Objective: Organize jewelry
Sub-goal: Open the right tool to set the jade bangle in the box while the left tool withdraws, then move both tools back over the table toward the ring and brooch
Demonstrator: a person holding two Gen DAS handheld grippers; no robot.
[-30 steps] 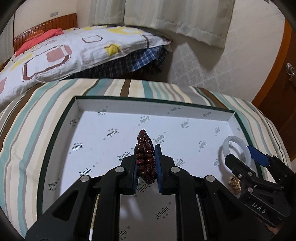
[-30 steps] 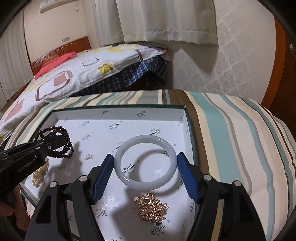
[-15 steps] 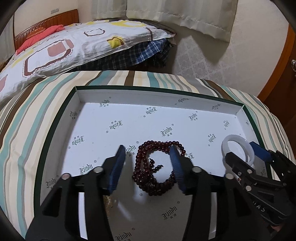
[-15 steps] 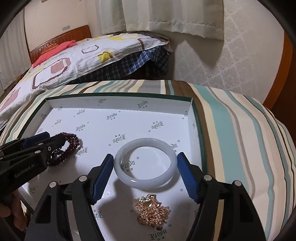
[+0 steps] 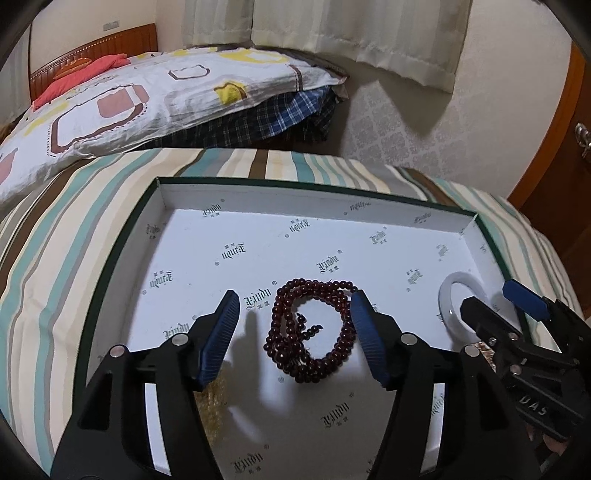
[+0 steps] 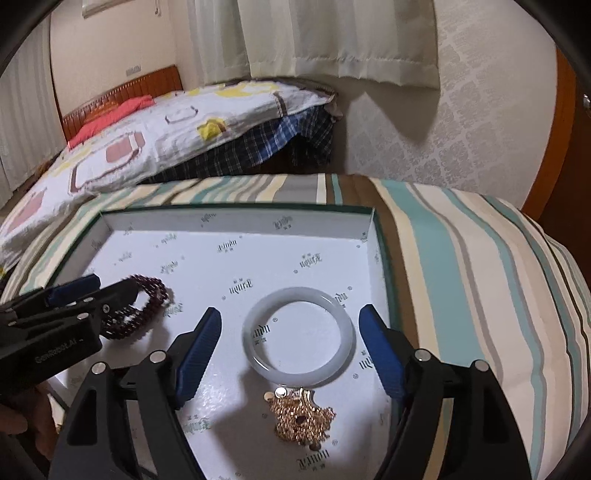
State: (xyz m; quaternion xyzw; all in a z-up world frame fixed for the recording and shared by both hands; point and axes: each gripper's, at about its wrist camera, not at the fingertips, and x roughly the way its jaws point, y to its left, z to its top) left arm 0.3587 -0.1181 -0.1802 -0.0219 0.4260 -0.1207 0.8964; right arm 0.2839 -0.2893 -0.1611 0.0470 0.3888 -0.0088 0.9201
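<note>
A shallow cardboard tray (image 5: 159, 221) with a dark green rim and a white printed lining lies on a surface covered with a striped cloth (image 5: 55, 229) in teal, cream, brown and grey. Whether this surface is a bed or something else, I cannot tell. Behind it stands a bed with a reddish wooden headboard (image 5: 92, 48), a white quilt (image 5: 129, 99) with yellow and pink shapes, and a blue checked sheet (image 5: 288, 110) hanging at its end. Pale curtains (image 5: 369, 33) hang over a wall with patterned wallpaper (image 5: 424, 129), and a brown wooden door (image 5: 576, 166) is at the right.

In the tray, a dark red string of small round glossy beads (image 5: 314, 332) lies coiled in several loops. The left tongs (image 5: 293, 332) have just been opening; their blue ribbed pads (image 5: 221, 336) stand wide on both sides of the beads without pressing them.

A smooth, milky white stone bangle (image 6: 299, 336) lies flat near the right wall of the tray. The right tongs (image 6: 290, 350) have also just been opening and stand wide around it, apart from it. Just beside the bangle, on the near side, lies a gold-coloured ornament (image 6: 301, 419) with a rough, lumpy texture.
</note>
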